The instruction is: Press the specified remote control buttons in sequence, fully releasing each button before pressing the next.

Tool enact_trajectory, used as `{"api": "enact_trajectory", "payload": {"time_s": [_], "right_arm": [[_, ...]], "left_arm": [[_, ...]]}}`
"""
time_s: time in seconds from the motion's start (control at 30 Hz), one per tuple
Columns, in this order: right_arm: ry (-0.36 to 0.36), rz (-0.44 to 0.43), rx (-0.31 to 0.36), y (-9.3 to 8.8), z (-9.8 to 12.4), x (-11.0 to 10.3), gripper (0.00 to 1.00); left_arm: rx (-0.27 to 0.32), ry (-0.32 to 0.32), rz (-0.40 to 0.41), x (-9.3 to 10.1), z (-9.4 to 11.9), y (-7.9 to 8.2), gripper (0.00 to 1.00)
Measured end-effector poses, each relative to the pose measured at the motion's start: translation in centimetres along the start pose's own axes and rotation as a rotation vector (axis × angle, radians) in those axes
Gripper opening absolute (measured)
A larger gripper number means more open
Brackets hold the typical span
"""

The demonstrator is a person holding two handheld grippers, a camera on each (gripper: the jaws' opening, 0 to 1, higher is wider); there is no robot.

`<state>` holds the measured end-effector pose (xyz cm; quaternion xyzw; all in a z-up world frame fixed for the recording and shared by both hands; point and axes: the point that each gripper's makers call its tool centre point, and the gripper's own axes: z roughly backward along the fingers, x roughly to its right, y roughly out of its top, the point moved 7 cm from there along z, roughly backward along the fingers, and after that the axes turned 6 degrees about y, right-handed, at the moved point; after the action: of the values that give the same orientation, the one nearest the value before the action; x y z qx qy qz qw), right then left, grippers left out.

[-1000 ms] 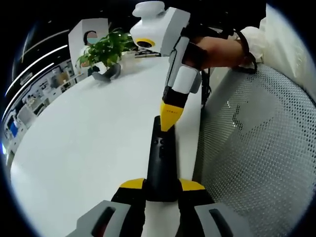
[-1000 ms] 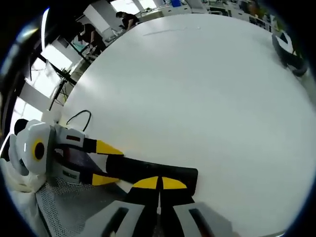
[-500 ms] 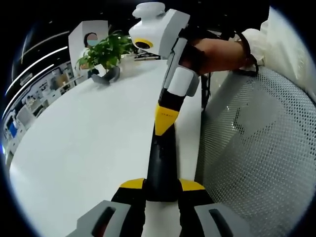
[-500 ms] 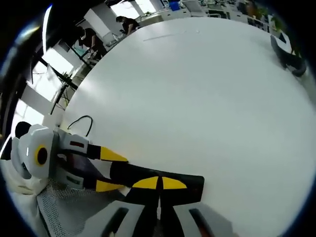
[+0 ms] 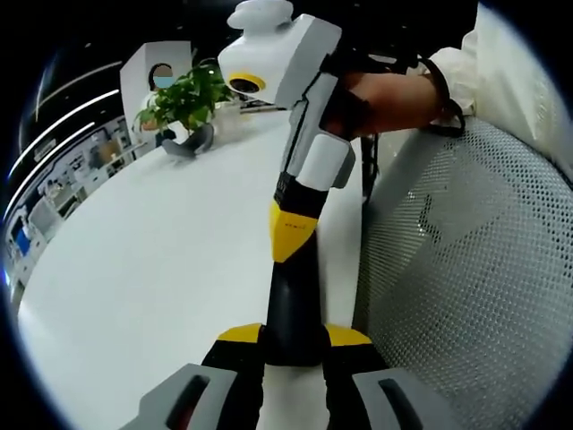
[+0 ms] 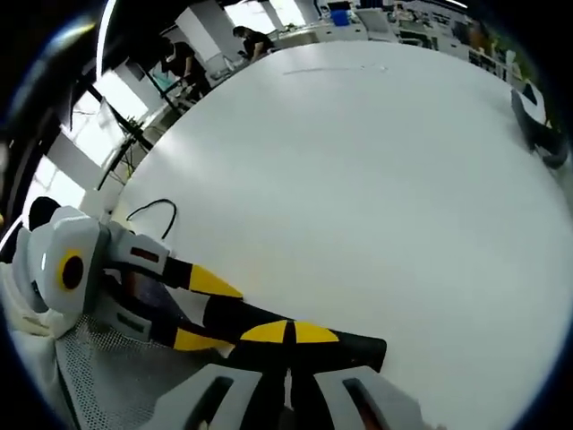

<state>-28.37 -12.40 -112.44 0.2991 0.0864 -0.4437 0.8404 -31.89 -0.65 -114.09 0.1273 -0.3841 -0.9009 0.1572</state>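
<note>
Large white table (image 6: 376, 161) in open office, potted plant (image 5: 183, 94) at far end, mesh chair back (image 5: 466, 269) just beside near edge. Black remote control (image 5: 292, 300) lying flat close to that near edge, pointing along it. Left gripper (image 5: 294, 339) clamped on remote's near end, yellow tips on both sides, apparently steadying it so presses don't push it around. Right gripper (image 5: 288, 235) with jaws together, used as single poking tip, angled down onto remote's upper face; actual contact with button hidden under tip. In right gripper view, same closed tips (image 6: 288, 333) over remote (image 6: 358, 345), left gripper (image 6: 192, 309) holding from the side. Plenty of bare table beyond remote; little margin toward edge and chair, so presses better straight down, lift straight up before next button.
</note>
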Motion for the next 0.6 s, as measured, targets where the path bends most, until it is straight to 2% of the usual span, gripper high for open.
{"api": "enact_trajectory", "payload": {"time_s": [0.07, 0.2, 0.47, 0.6], "right_arm": [[-0.017, 0.032, -0.018, 0.10, -0.08, -0.12, 0.00], [-0.084, 0.155, -0.082, 0.42, -0.43, -0.60, 0.00], [-0.095, 0.143, -0.065, 0.38, -0.48, -0.51, 0.00], [-0.073, 0.114, -0.005, -0.04, -0.24, -0.25, 0.00]], "left_arm": [[-0.002, -0.001, 0.008, -0.03, -0.04, 0.01, 0.24], [-0.003, -0.006, 0.031, -0.07, -0.12, -0.03, 0.24], [-0.006, -0.001, 0.049, -0.13, -0.22, -0.02, 0.24], [0.000, 0.001, 0.053, -0.09, -0.22, -0.07, 0.24]]}}
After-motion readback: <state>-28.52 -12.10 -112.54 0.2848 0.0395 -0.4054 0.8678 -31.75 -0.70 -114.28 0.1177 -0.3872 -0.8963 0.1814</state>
